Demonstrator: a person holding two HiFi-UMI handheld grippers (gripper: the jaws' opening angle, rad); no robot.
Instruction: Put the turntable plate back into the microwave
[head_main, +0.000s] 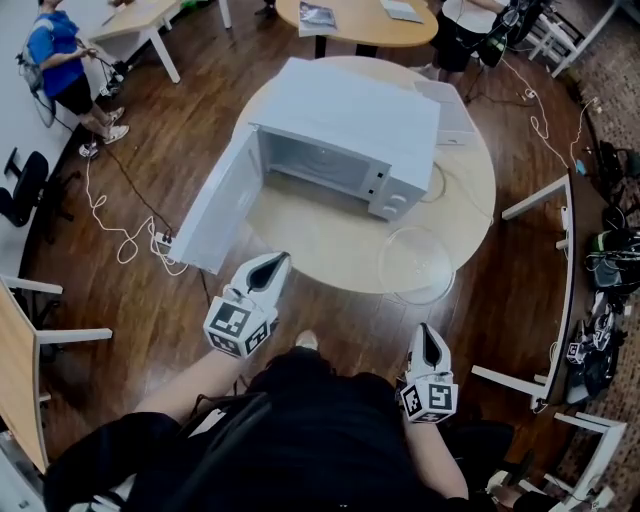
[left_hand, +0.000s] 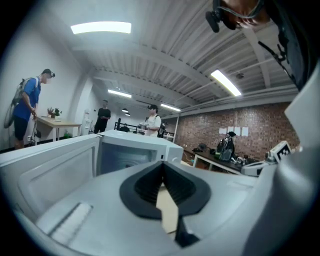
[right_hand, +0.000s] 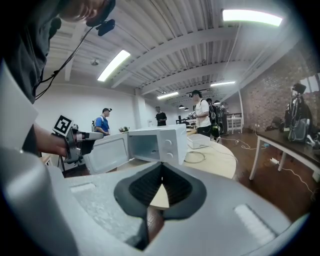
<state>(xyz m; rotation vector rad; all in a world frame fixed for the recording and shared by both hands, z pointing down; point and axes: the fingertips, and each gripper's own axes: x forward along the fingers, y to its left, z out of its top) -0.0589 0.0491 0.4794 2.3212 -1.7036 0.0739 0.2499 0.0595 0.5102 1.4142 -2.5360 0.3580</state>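
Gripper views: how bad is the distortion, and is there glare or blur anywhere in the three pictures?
Left gripper view: strong fisheye with dark corners, and the ceiling light is blown out. Right gripper view: the same fisheye and vignette, the light strip is clipped, and the microwave is sharp. Head view: evenly lit with no motion blur, but the clear turntable plate barely shows against the table.

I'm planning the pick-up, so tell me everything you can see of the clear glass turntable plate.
The clear round glass turntable plate lies flat on the round light wooden table, right at its near edge, close to the control-panel corner of the white microwave, whose door stands open. It is see-through, its rim showing as a faint ring, and it looks whole and empty. Only the table touches it.
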